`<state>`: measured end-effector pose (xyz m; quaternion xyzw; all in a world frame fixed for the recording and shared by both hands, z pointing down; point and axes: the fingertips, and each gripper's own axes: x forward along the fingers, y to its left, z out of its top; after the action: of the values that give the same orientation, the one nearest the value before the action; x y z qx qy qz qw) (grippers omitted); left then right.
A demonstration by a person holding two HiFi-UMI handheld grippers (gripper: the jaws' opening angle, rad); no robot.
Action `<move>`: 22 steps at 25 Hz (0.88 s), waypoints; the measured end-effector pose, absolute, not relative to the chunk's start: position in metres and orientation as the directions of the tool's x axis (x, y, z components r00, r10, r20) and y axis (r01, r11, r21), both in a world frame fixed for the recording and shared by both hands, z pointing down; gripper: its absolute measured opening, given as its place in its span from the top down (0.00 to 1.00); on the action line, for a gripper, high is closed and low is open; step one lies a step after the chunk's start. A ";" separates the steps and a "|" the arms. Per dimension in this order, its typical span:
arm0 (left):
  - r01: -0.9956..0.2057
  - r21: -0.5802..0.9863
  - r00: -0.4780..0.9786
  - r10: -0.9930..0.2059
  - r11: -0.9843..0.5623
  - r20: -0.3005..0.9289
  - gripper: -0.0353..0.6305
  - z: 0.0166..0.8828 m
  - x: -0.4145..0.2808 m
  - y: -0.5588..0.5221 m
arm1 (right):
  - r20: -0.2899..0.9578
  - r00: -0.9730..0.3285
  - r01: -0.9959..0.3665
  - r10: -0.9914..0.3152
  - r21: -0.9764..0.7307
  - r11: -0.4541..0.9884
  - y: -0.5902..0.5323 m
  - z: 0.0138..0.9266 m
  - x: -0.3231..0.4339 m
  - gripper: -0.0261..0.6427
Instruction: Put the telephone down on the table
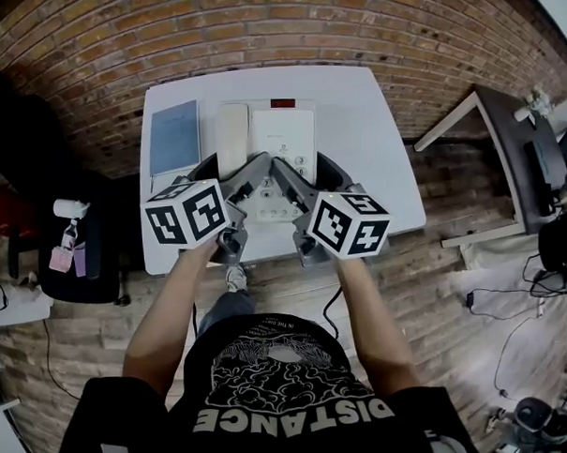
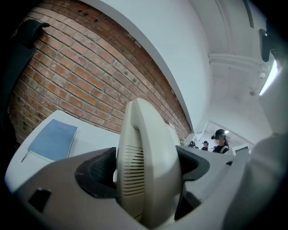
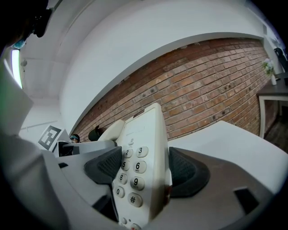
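Note:
A cream telephone point(image 1: 282, 148), its handset point(image 1: 233, 137) lying along its left side, is over the middle of the white table point(image 1: 374, 151); whether it rests on the table I cannot tell. My left gripper point(image 1: 233, 181) is shut on the handset side, and the ribbed handset point(image 2: 144, 175) fills the gap between the left gripper's point(image 2: 146, 173) dark pads. My right gripper point(image 1: 305, 178) is shut on the keypad side. In the right gripper view the telephone's keypad body point(image 3: 137, 166) stands on edge, pinched between the right gripper's point(image 3: 146, 173) pads.
A blue notebook point(image 1: 174, 136) lies on the table's left part, also seen as the blue notebook point(image 2: 54, 139) in the left gripper view. A brick wall point(image 3: 202, 99) runs behind the table. A dark chair point(image 1: 49, 231) stands at left, another table point(image 1: 506, 155) at right.

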<state>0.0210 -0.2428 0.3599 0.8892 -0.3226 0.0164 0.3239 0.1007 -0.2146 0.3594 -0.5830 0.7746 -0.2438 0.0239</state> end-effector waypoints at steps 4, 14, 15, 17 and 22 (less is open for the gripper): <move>-0.564 0.578 0.809 -0.536 -0.590 0.241 0.35 0.360 0.015 -0.285 | 0.264 -0.292 -0.900 -0.919 -0.401 0.171 -0.255 0.358 0.094 0.47; -0.525 0.617 0.836 -0.489 -0.586 0.248 0.35 0.374 0.005 -0.348 | 0.309 -0.242 -0.916 -0.920 -0.386 0.111 -0.313 0.368 0.083 0.47; -0.521 0.623 0.839 -0.483 -0.584 0.249 0.35 0.376 0.004 -0.352 | 0.317 -0.236 -0.918 -0.919 -0.384 0.103 -0.318 0.370 0.082 0.47; -0.511 0.631 0.847 -0.469 -0.584 0.251 0.35 0.380 0.003 -0.362 | 0.328 -0.222 -0.920 -0.918 -0.381 0.086 -0.326 0.373 0.080 0.47; -0.492 0.643 0.860 -0.443 -0.587 0.253 0.35 0.387 0.010 -0.368 | 0.344 -0.198 -0.924 -0.918 -0.377 0.058 -0.331 0.379 0.086 0.47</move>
<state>0.0096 -0.3682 0.3870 0.8901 -0.2626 0.0327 0.3711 0.0857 -0.3307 0.3791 -0.6334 0.7272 -0.2647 -0.0060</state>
